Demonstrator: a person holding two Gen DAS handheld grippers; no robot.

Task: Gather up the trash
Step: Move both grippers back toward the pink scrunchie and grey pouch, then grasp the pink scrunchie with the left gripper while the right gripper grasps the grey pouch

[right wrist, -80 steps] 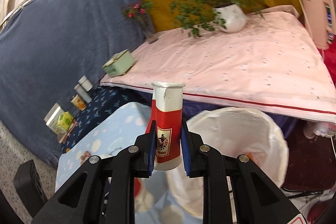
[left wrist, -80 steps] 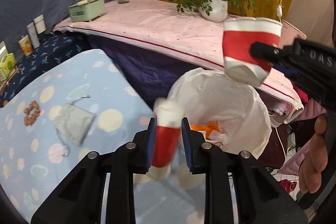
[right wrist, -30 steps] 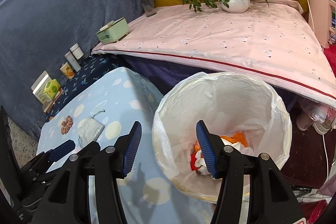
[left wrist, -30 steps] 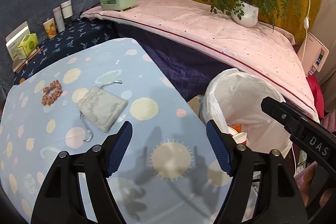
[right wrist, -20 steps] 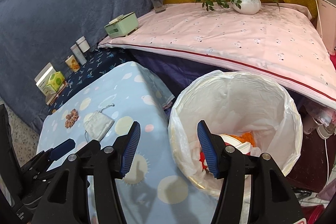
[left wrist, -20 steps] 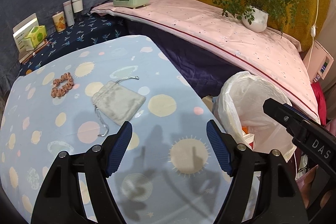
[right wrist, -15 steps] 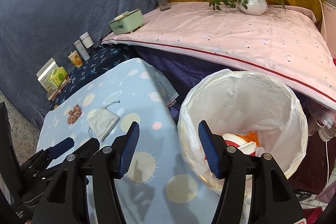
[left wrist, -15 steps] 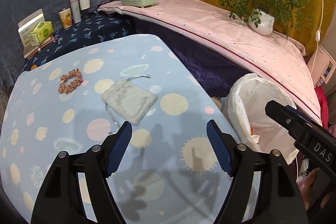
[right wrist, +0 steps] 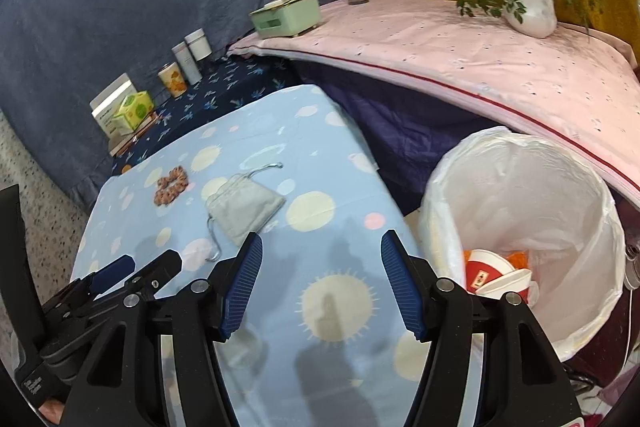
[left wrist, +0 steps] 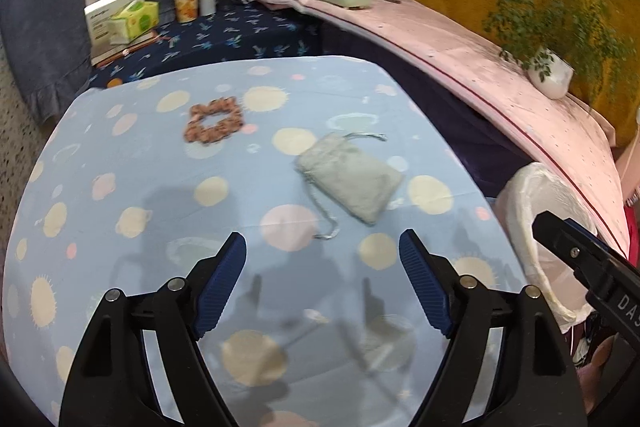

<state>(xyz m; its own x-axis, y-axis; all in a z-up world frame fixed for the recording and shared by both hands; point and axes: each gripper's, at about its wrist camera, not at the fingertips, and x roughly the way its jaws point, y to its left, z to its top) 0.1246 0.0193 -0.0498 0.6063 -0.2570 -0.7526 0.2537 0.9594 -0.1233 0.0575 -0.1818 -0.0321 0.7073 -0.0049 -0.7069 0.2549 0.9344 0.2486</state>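
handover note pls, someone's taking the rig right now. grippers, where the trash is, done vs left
Left gripper: jaws opening, nothing between them, over the blue spotted table.
Right gripper: open, empty, over the table's edge beside the lined bin.
Done: red-and-white paper cups lie in the bin.
Left: only a grey drawstring pouch and a scrunchie remain on the table; neither looks like trash, so check before binning.
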